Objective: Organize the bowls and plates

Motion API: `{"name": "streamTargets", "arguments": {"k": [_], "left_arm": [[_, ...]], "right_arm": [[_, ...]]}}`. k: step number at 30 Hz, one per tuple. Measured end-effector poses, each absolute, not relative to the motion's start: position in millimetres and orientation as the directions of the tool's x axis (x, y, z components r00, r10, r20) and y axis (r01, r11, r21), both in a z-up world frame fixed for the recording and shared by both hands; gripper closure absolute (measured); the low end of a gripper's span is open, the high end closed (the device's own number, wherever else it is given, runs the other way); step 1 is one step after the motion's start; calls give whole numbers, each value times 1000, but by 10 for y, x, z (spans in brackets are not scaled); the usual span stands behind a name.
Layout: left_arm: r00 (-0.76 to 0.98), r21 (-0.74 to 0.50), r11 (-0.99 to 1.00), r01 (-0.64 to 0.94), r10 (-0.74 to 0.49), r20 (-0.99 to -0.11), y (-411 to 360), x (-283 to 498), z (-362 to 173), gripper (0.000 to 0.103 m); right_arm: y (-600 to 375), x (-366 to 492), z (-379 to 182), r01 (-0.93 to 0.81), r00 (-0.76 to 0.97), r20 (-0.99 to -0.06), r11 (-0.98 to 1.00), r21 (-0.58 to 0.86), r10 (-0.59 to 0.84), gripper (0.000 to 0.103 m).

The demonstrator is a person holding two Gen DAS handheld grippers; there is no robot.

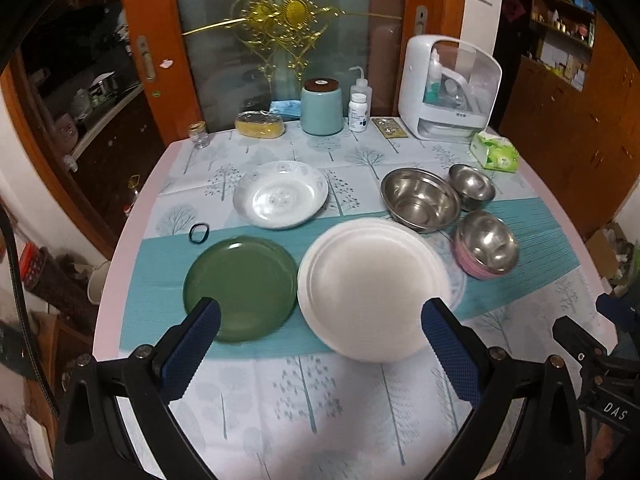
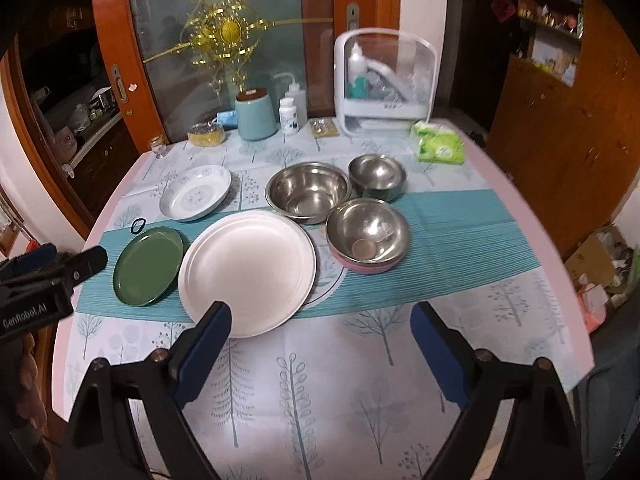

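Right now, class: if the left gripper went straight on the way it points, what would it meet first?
Probably the big white plate. The left gripper, fingers open and empty, frames its near rim, with the green plate just beside. Depth is unclear, so the tablecloth might come first.

Table, pink-edged, covered by a pale tree-print cloth with a teal striped mat laid across it. On the mat: green plate, large white plate, steel bowl nested in a pink bowl. Behind on the cloth: patterned dish, large steel bowl, small steel bowl, tissue pack, teal canister.
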State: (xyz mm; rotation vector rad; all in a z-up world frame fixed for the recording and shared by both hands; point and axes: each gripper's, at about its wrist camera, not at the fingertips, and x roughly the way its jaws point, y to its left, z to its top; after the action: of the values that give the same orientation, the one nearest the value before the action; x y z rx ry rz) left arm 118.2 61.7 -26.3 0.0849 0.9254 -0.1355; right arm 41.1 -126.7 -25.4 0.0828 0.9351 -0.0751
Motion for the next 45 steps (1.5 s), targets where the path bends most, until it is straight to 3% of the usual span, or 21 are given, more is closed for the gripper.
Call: {"name": "streamTargets", "arguments": {"k": [10, 17, 20, 24, 27, 31, 45], "left_arm": [[372, -25, 934, 356, -166, -913, 525, 2374, -1028, 4], [188, -107, 902, 417, -201, -961, 482, 2946, -1559, 29], [115, -156, 898, 413, -221, -968, 478, 3131, -1740, 35], [39, -211, 882, 421, -249, -968, 468, 3267, -1910, 54], [0, -222, 872, 437, -247, -969, 445, 3316, -2013, 61], [-30, -242, 865, 439, -255, -966, 425, 3377, -2095, 62], [-108, -280, 840, 464, -260, -959, 397, 3512, -2231, 62]], "right_arm": [[-1524, 1161, -1059, 87, 438, -884, 971, 222, 163, 26], [-1488, 1384, -1585, 94, 315, -904, 938, 333, 289, 33], [-1501, 1453, -1747, 116, 279, -900, 919, 377, 334, 35], [-1521, 1547, -1878, 139, 255, -892, 898, 417, 374, 35], [-1534, 1614, -1933, 146, 253, -885, 889, 433, 390, 35], [-1557, 1670, -2001, 158, 248, -878, 876, 455, 410, 35], [-1554, 1810, -2211, 192, 219, -871, 856, 480, 439, 56]]}}
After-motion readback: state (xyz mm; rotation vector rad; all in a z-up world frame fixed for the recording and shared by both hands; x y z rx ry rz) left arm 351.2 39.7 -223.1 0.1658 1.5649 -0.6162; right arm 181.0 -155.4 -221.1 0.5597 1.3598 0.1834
